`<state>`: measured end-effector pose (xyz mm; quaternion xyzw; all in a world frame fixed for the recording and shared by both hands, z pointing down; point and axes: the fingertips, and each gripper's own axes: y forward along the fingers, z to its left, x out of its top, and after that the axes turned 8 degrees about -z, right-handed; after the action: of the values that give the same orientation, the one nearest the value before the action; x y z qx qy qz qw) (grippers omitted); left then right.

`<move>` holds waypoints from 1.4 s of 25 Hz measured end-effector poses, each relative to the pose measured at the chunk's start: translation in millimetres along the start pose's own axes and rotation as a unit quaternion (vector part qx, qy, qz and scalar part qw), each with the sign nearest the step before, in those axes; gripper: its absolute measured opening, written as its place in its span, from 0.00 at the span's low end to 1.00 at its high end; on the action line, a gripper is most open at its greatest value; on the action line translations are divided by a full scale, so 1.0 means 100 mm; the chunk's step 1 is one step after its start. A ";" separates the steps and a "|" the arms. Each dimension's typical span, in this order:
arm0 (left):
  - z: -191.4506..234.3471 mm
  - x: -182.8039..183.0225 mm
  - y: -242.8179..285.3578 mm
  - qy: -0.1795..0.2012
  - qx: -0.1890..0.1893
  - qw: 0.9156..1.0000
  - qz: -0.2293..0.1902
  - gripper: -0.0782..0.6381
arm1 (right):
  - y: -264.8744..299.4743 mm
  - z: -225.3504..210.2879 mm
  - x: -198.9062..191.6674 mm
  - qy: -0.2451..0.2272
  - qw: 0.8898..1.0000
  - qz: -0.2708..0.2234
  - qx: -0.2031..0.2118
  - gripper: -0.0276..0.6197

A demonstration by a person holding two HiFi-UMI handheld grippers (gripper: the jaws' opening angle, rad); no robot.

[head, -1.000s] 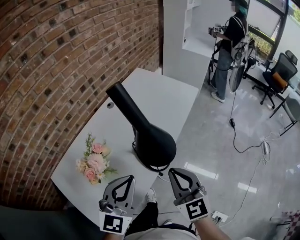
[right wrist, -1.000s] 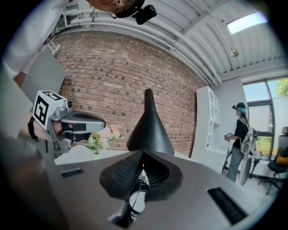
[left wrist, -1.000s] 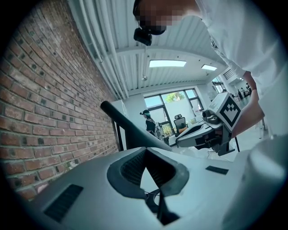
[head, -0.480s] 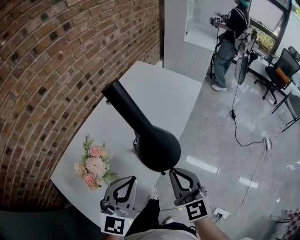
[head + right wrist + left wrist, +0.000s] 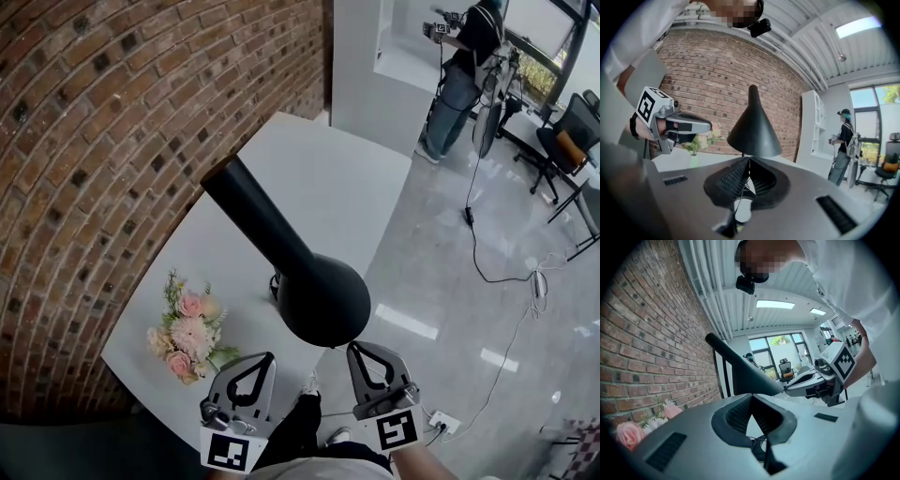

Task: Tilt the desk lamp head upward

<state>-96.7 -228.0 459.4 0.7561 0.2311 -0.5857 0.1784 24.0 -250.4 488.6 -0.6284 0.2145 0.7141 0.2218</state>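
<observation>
Indoors, a white table (image 5: 323, 183) lines the brick wall (image 5: 112, 141); left tongs (image 5: 262, 359) and right tongs (image 5: 357, 347) hang clenched, empty.

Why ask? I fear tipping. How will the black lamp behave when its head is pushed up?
The lamp head looks big, smooth and rigid: probably slippery under shut jaws. Top-heavy near the table edge, it may tip over if shoved hard.
</observation>
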 end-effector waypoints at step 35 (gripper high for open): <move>-0.05 0.21 0.09 0.013 -0.001 1.000 -0.023 0.12 | -0.05 -0.28 0.50 0.024 0.998 -0.043 -0.036 0.07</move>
<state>-83.4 -229.4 440.2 0.7576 0.2518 -0.5798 0.1628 43.7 -260.5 435.5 -0.6613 0.1665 0.6959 0.2249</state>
